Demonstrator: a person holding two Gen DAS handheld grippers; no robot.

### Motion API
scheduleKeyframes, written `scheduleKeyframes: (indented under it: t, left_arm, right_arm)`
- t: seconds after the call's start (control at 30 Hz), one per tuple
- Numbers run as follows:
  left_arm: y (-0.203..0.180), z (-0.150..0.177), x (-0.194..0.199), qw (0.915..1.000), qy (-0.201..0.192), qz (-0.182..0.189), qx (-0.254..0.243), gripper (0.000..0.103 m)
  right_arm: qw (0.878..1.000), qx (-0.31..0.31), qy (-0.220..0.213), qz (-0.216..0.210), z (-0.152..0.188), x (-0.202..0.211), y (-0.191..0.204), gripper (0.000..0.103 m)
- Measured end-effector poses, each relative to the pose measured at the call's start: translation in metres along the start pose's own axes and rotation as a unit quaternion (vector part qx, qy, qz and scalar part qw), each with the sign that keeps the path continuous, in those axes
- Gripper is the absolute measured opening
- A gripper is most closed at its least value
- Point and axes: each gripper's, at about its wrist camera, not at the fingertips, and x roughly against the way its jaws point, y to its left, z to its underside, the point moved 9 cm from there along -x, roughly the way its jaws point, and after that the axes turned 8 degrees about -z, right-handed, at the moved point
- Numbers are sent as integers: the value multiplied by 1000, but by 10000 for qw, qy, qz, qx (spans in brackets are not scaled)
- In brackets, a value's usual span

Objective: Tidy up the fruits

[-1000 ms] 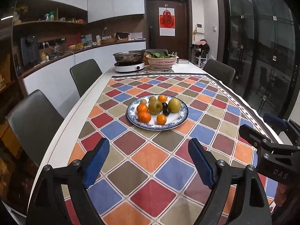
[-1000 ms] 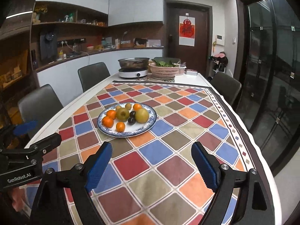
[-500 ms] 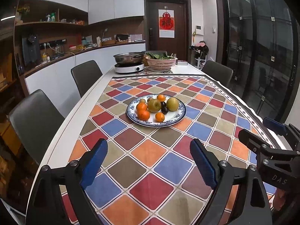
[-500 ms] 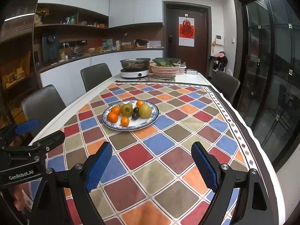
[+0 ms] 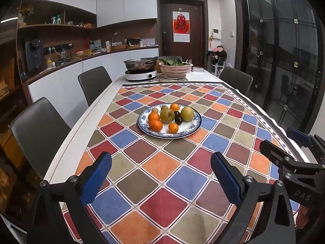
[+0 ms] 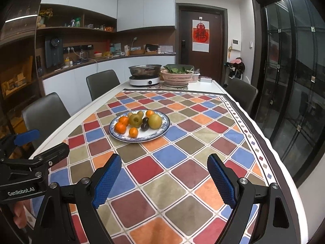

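A blue-patterned white plate (image 5: 192, 129) sits mid-table on the checkered cloth, also in the right wrist view (image 6: 162, 131). It holds several oranges (image 5: 155, 125), two green pears (image 5: 187, 113), dark plums (image 5: 178, 120) and small green fruits. My left gripper (image 5: 160, 173) is open and empty, well short of the plate. My right gripper (image 6: 163, 175) is open and empty, also short of the plate. The right gripper shows in the left wrist view (image 5: 284, 148); the left gripper shows in the right wrist view (image 6: 40, 144).
A steel pan on a white induction cooker (image 5: 141, 74) and a pink basket of greens (image 5: 175, 69) stand at the table's far end. Grey chairs (image 5: 93, 83) line the left side, one (image 5: 236, 80) at the far right. Dark glass doors run along the right.
Both grippers have drawn back and risen slightly from the plate, so it looks farther away. Both stay open and empty. The fruits have not moved.
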Motion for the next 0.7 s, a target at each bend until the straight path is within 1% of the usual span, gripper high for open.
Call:
scheduleKeyframes:
  t: [0.2,0.43,0.7]
  left_arm:
    - [0,0,0,9999,25,104,43,100]
    - [0,1,-2,10000,39,71,20,100]
    - [-3,1,-4,9999,48,119,21,100]
  right_arm:
    - [10000,-7,31,-18,0,-1,-1,87]
    - [10000,-7,67,-24,1,-4,-1,87]
    - [9999,7,97,-24,1,-8,2,87]
